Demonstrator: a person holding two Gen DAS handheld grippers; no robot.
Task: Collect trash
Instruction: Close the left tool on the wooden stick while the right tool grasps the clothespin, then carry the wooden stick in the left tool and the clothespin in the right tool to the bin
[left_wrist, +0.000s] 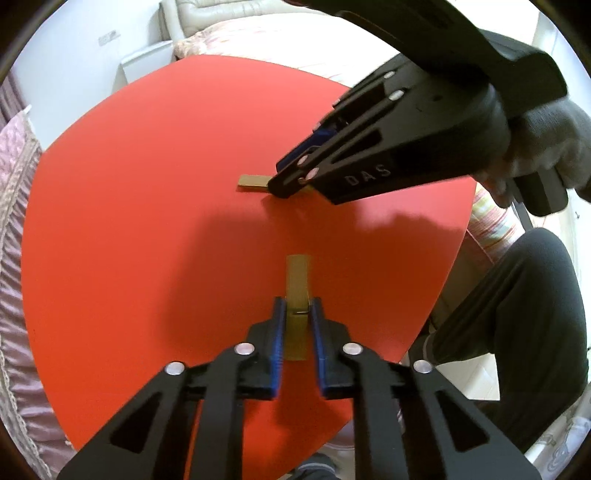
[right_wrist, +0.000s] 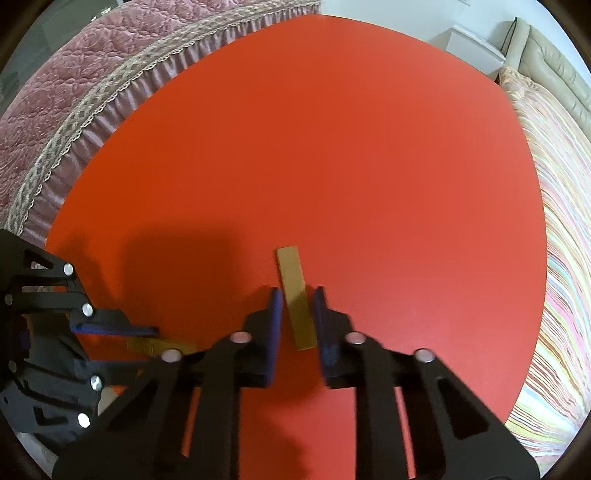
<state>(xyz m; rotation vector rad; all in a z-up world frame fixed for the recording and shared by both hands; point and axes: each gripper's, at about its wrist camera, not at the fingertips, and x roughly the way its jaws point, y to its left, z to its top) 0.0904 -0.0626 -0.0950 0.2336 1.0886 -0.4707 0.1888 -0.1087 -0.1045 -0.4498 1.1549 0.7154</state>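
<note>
1. Strips, cardboard, tan, two pieces, both lying flat on the red table (left_wrist: 147, 221).
2. Near strip (left_wrist: 297, 291): lies lengthwise between the blue pads (left_wrist: 279, 332) of the left gripper (left_wrist: 297, 314), its far end sticking out ahead of the fingertips. Jaws are drawn in against its long edges, pinching it at table level.
3. Far strip (left_wrist: 253, 182): ahead of the left gripper, its right end under the tip of the right gripper (left_wrist: 280, 184). In the right wrist view this strip (right_wrist: 295, 295) runs between the blue fingers (right_wrist: 275, 325), tilted slightly off their line. Jaws are brought in close about it; the picture is blurred there, but the pads appear to press on its sides.
4. Right gripper body: black, lettered "DAS", held by a gloved hand (left_wrist: 546, 147), reaching in from the upper right of the left gripper.
5. Surroundings: pink quilted bedspread (right_wrist: 74, 74) with lace trim left of the right gripper, striped bedding (right_wrist: 554, 258) to its right, person's dark trouser leg (left_wrist: 517, 314) right of the left gripper.
</note>
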